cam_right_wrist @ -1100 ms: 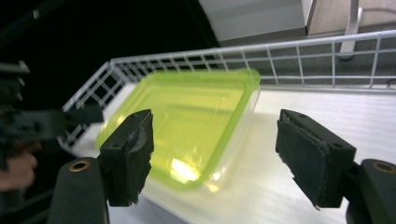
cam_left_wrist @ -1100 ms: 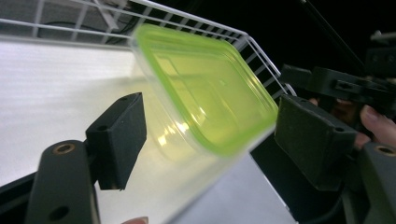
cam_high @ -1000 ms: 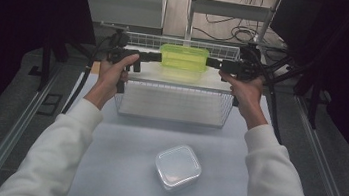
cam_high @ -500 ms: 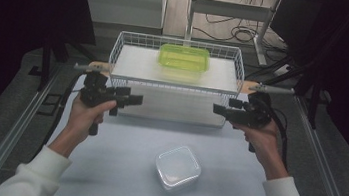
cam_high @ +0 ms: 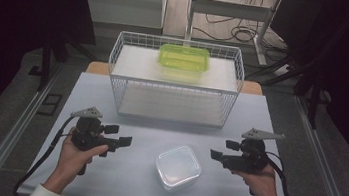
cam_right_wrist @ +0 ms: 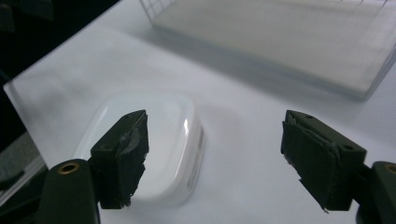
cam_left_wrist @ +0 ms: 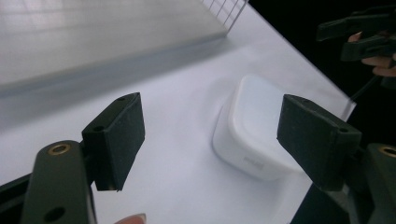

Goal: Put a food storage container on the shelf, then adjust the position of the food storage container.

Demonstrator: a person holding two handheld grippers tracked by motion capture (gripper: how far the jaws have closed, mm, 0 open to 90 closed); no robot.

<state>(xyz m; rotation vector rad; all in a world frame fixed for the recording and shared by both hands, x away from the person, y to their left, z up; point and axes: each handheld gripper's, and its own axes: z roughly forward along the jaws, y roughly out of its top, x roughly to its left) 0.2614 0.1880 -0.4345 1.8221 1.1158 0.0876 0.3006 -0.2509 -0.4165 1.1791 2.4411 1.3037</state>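
Between the spread, empty jaws of both grippers, left gripper [cam_high: 126, 141] and right gripper [cam_high: 216, 155], sits the clear lidded container [cam_high: 177, 167] on the counter [cam_high: 127, 183], flanked as if for a two-sided grasp.

One wire basket [cam_high: 174, 85], one green container [cam_high: 184, 58], one clear lidded box [cam_high: 177, 167], two grippers, possibly more offscreen.

We see the clear lidded container [cam_high: 178, 167] — square with rounded corners, shut — lying flat on the white table [cam_high: 136, 189], near its front edge.

Lab recording bay, dark curtains [cam_high: 28, 4], floor cables [cam_high: 231, 32], metal rails [cam_high: 12, 133]
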